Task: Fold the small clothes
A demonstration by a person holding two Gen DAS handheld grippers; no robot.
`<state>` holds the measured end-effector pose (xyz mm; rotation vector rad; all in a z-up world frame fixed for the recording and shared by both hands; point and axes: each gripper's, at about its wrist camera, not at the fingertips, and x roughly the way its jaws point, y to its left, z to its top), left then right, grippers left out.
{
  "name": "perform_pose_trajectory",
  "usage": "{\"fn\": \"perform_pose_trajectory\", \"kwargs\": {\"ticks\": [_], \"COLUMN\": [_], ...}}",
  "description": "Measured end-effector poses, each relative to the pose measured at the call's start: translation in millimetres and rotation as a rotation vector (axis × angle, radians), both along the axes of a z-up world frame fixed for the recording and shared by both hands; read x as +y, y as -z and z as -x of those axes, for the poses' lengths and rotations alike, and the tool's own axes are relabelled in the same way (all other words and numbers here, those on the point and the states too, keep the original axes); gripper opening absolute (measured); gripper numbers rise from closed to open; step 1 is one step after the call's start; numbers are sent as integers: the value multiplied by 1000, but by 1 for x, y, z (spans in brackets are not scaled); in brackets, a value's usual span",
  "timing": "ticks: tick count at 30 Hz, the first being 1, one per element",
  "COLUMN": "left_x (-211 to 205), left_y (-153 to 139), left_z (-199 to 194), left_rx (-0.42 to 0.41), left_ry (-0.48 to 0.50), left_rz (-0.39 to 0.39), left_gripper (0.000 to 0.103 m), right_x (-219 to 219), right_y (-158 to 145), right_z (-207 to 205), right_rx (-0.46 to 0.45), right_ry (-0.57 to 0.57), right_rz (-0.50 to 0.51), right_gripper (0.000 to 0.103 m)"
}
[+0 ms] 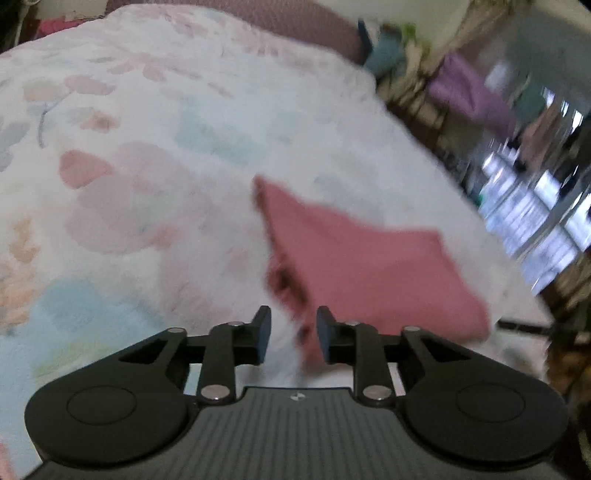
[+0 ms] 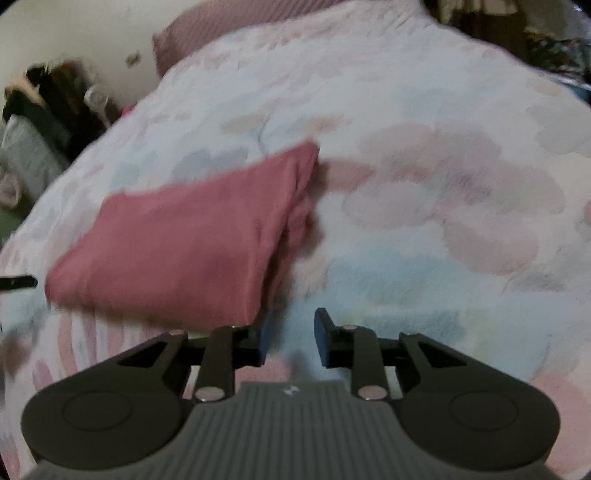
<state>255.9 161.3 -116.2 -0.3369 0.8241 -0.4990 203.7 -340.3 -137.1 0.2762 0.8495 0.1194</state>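
A folded pink garment lies on the floral bed cover. In the left wrist view it sits just ahead and to the right of my left gripper, which is open; a corner of the cloth hangs near the gap between the fingers, not clamped. In the right wrist view the same garment lies ahead and to the left of my right gripper, which is open and empty, its left finger close to the cloth's near edge. Both views are blurred.
The bed cover fills most of both views. A mauve pillow lies at the head. Clothes and furniture stand past the bed's right edge; dark clutter stands past its left edge.
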Motion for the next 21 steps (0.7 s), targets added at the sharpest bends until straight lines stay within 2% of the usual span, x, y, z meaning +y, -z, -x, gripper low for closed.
{"fn": "perform_pose_trajectory", "kwargs": {"ticks": [2,7,8,10,11,13,15,18,21], "left_x": [-15,-66,-72,-78,-81,-82,-76,-66,-63], "left_y": [-2,0,3,15,23,42,48,38,22], "left_z": [-6,-21,-23,-20,-22,-21,-16,-11,-8], "left_rx": [-24,-60,-61,-48,-20,49,43,39,12], "left_ry": [1,31,39,51,54,67,71,47,28], "left_rz": [13,-45,-52,-76,-108,-179,-154,-120,-113], "left_gripper": [38,41,41,49,50,50,50,50,51], "right_x": [7,49,57,71,74,72,65,53,25], "right_y": [-8,-7,-5,1,4,17,29,28,15], "right_z": [-3,-24,-28,-35,-38,-44,-44,-33,-18], "right_rx": [-44,-93,-96,-97,-89,-46,2,-5,-48], "right_ry": [2,-91,-112,-154,-160,-156,-153,-144,-40], "right_rz": [-17,5,14,47,60,68,49,12,-115], "right_gripper": [23,23,23,22,22,22,22,22,27]}}
